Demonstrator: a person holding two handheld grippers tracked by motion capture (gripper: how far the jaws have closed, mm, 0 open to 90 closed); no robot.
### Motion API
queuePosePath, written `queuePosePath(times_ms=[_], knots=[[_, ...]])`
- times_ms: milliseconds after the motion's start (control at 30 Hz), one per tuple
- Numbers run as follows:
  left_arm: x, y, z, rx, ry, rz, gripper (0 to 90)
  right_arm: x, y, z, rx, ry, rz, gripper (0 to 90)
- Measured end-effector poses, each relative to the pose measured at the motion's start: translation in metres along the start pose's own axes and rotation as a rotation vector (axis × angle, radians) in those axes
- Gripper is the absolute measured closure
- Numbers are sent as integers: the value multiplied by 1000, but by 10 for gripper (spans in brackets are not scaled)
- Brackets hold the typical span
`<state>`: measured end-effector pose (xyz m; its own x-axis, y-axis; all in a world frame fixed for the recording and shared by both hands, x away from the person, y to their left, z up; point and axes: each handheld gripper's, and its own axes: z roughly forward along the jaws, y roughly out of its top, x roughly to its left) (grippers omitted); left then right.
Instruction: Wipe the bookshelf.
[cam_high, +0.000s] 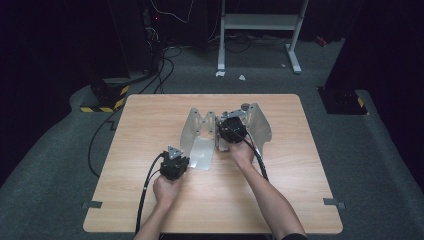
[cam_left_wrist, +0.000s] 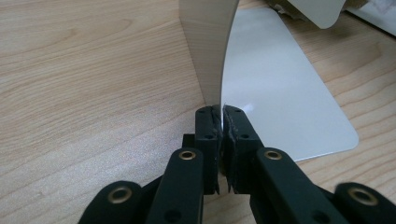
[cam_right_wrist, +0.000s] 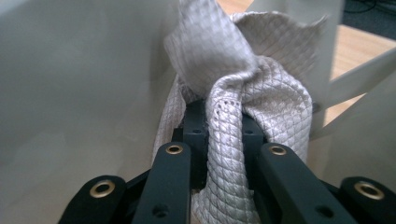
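Observation:
A bent sheet-metal piece (cam_high: 200, 131) with several upright wings stands in the middle of the wooden table (cam_high: 145, 120). My left gripper (cam_high: 179, 156) is shut on the near edge of one upright wing (cam_left_wrist: 205, 46), beside the flat base plate (cam_left_wrist: 285, 98); in the left gripper view its pads (cam_left_wrist: 222, 114) pinch the thin sheet. My right gripper (cam_high: 225, 131) reaches in among the wings farther right. In the right gripper view it (cam_right_wrist: 223, 114) is shut on a bunched grey quilted cloth (cam_right_wrist: 233, 65), close against a pale metal wall (cam_right_wrist: 70, 93).
On the floor beyond the table stand a white metal frame (cam_high: 260, 22), loose cables (cam_high: 162, 65) and a black-and-yellow striped block (cam_high: 107, 100). Dark curtains close off the back. Both forearms come in over the table's near edge (cam_high: 210, 231).

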<state>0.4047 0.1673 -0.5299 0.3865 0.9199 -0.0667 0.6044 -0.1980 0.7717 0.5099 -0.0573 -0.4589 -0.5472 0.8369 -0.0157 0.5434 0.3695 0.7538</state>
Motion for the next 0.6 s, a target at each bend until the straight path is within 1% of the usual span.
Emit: queuePosePath(times_ms=[133, 567, 600], knots=[[0, 0, 0, -1, 2, 3, 846, 2, -2, 6, 29, -2, -6, 799], [0, 0, 0, -4, 3, 1, 846, 4, -11, 16, 80, 2, -15, 799], [0, 0, 0, 0, 2, 6, 846, 4, -13, 18, 95, 2, -16, 799]])
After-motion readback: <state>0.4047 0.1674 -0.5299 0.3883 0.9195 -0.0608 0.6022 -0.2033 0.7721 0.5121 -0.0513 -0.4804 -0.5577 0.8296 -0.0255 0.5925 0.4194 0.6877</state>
